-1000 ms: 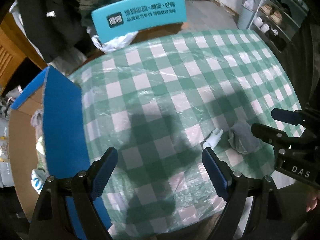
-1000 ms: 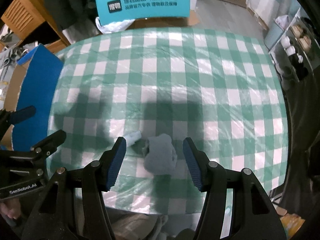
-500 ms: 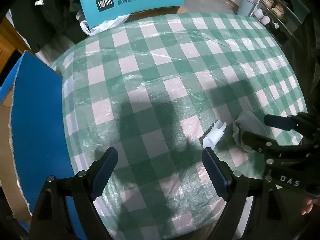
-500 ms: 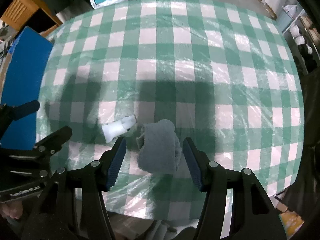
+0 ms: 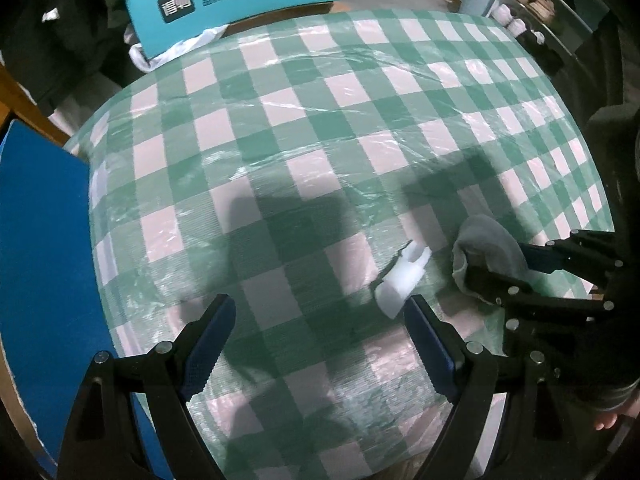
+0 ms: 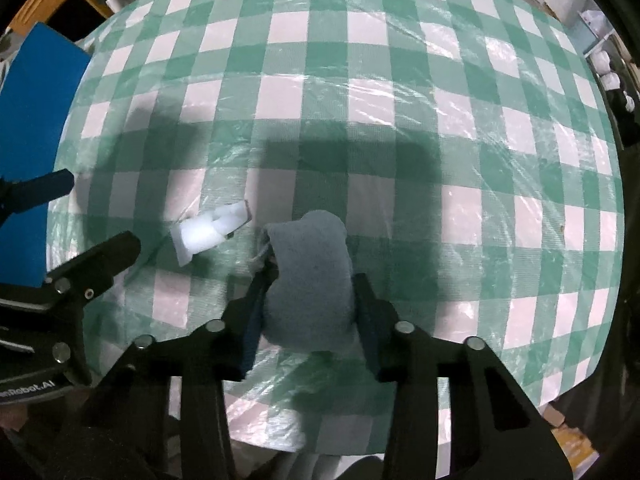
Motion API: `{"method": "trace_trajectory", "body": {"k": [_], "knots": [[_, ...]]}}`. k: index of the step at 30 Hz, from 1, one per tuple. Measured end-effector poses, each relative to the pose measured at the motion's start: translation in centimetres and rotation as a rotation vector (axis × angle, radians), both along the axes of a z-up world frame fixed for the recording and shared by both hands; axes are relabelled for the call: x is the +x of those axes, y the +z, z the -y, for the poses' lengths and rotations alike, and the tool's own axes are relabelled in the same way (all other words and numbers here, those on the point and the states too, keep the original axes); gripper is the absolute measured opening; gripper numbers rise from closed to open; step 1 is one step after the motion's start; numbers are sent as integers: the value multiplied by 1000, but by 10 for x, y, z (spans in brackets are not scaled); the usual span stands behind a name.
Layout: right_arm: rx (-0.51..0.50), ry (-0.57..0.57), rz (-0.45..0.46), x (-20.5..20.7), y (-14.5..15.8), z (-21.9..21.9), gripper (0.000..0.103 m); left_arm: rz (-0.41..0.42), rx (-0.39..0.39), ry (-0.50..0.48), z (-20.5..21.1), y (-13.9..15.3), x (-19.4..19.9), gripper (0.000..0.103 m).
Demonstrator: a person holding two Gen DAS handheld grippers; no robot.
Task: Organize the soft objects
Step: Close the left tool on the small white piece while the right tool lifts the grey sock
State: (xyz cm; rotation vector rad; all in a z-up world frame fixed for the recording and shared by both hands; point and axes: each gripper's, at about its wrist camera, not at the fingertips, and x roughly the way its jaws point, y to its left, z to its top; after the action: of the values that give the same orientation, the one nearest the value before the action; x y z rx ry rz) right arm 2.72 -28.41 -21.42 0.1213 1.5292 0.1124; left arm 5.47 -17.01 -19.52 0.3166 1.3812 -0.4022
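Right wrist view: right claw [image 6: 310, 300] closing on grey sock [image 6: 310, 276], pads at its flanks, near bench [image 6: 400, 80] front edge. Squeeze fully before lifting. Left claw [image 5: 320, 344] spread, empty, beside white clip [image 5: 404, 276].

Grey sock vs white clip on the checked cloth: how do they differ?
The grey sock is soft, bunched cloth; the white clip is small, hard-looking plastic. The grey sock is clearly bigger than the white clip. The grey sock sits between the closing right tongs, pads at its sides; the white clip lies free, just outside the open left tongs. Both rest on the tablecloth.
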Motion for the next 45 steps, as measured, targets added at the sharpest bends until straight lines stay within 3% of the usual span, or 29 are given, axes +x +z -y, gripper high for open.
{"method": "trace_trajectory", "body": {"k": [5,23,32,35,38,45], "knots": [[-15,-18,23,0,2,6,28,-13,0,-22,10,-7,-1,87],[-3,-98,78,5,25,41,28,-56,-52,-66,35,-29,-5,85],[11,-108,89,9,31,49,28,-35,-66,-81,41,-31,-14,63],[13,-111,92,8,31,50,28,-19,-56,-91,43,-32,-13,49],[14,-115,97,5,30,47,28,-21,-66,-107,46,-33,-12,28],[17,-120,111,1,37,49,28,10,-47,-138,48,-25,-20,22]]}}
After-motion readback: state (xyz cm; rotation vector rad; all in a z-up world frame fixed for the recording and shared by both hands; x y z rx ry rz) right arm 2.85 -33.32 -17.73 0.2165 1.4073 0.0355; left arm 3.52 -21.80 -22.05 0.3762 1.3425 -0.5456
